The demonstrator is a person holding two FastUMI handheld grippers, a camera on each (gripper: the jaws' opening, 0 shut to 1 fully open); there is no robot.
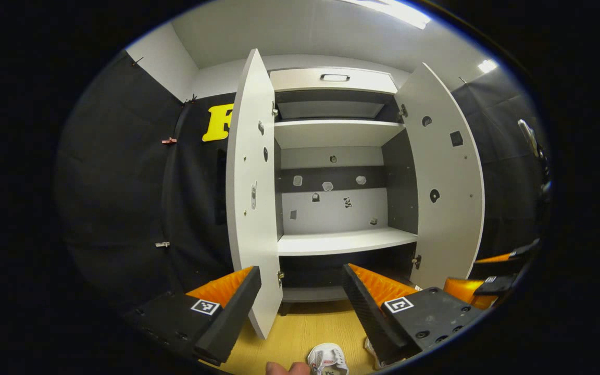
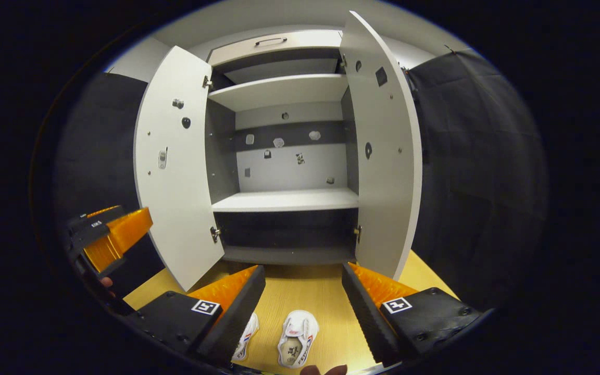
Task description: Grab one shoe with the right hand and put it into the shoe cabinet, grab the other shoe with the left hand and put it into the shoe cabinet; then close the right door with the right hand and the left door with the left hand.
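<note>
A white shoe cabinet (image 1: 347, 242) stands ahead with both doors swung wide, the left door (image 1: 250, 198) and the right door (image 1: 448, 182). Its shelves hold nothing. Two small white shoes lie on the wooden floor in front: one (image 2: 297, 338) between my right gripper's fingers but below them, the other (image 2: 246, 336) partly hidden behind the left finger. In the left gripper view the shoes (image 1: 327, 359) peek in at the bottom edge. My left gripper (image 1: 302, 307) and my right gripper (image 2: 302, 307) are both open and held above the floor.
The yellow wooden floor (image 2: 305, 286) runs up to the cabinet's base. Black cloth walls stand on both sides. The right gripper (image 1: 487, 284) shows at the right of the left gripper view, the left gripper (image 2: 112, 234) at the left of the right gripper view. A hand (image 1: 287, 369) shows at the bottom edge.
</note>
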